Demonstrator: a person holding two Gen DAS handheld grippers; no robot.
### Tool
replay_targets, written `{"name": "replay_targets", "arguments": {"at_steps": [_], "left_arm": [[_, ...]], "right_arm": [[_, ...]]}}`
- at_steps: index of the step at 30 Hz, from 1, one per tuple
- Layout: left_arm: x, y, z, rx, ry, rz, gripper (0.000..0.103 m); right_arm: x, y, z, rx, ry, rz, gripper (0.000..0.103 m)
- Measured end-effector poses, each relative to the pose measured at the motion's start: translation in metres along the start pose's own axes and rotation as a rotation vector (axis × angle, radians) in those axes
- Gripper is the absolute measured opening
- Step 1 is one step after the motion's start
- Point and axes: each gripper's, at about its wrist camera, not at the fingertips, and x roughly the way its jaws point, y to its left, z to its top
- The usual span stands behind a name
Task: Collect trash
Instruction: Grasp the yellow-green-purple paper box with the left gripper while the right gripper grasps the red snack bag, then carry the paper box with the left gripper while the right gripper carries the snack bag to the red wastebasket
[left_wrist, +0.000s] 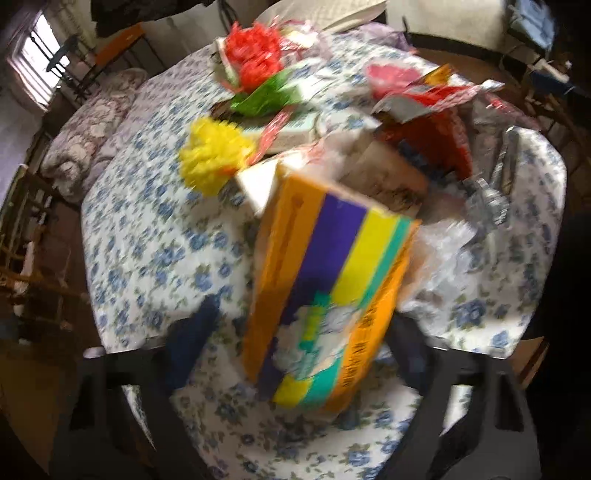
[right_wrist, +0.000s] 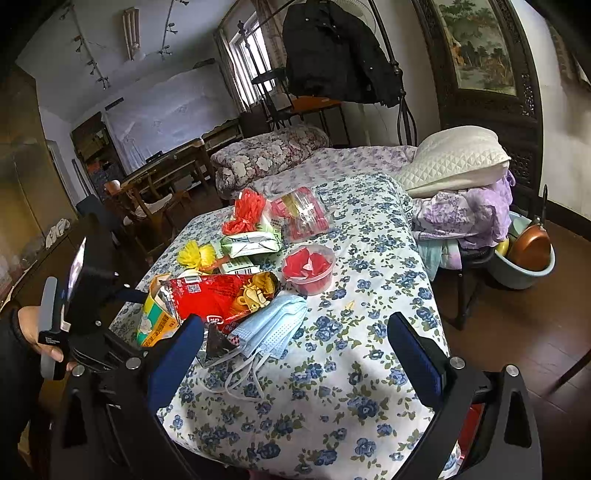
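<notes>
Box: the orange cardboard carton with purple, yellow and teal stripes (left_wrist: 328, 295) stands tilted at the near edge of the trash pile, its upper end leaning toward 1 o'clock in the left wrist view; in the right wrist view it shows at 9 o'clock behind the red bag.
Left hand-held gripper: the left hand-held gripper (left_wrist: 295, 354) straddles the carton's lower end, jaws at middle width; the right finger lies against the carton's side, the left finger stands a little apart, and blur hides whether either presses, so I judge no firm grip yet.
Right hand-held gripper: the right hand-held gripper (right_wrist: 295, 354) hangs wide and empty over the near part of the cloth.
Handling: the carton looks light, stiff but crushable; its printed faces are probably smooth. Take it across the two long flat sides near the lower end, clear of the open white flap (left_wrist: 258, 184).
Other trash: the crumpled red foil snack bag (right_wrist: 221, 295), pale blue paper face masks (right_wrist: 273, 325) and clear plastic tub of red scraps (right_wrist: 308, 267) look soft and springy, likely to shift when the carton lifts.
Surface: the white cloth with blue flowers (right_wrist: 369, 369) covers the table; it is soft and wrinkles, so things may drag on it.
Room: a bed with white quilted pillow (right_wrist: 458, 158) lies at 1 o'clock, a dark coat on a stand (right_wrist: 332, 48) at 12 o'clock, and wooden floor (right_wrist: 517, 332) at 3 o'clock.
</notes>
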Motion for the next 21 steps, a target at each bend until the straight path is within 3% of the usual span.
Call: {"name": "replay_targets", "arguments": {"at_steps": [4, 8, 15, 21], "left_arm": [[-0.003, -0.004, -0.001, -0.008, -0.012, 0.023, 0.056], [-0.022, 0.001, -0.011, -0.078, -0.059, 0.019, 0.055], [-0.076, 0.032, -0.032, -0.352, -0.24, -0.096, 0.055], [-0.091, 0.032, -0.014, -0.543, -0.282, -0.132, 0.055]], "right_arm": [[0.001, -0.001, 0.0, 0.001, 0.003, -0.002, 0.097], [0.002, -0.001, 0.0, -0.001, 0.006, -0.006, 0.097], [0.006, 0.0, -0.001, -0.013, 0.013, -0.026, 0.097], [0.013, 0.008, -0.004, -0.059, 0.041, -0.051, 0.097]]}}
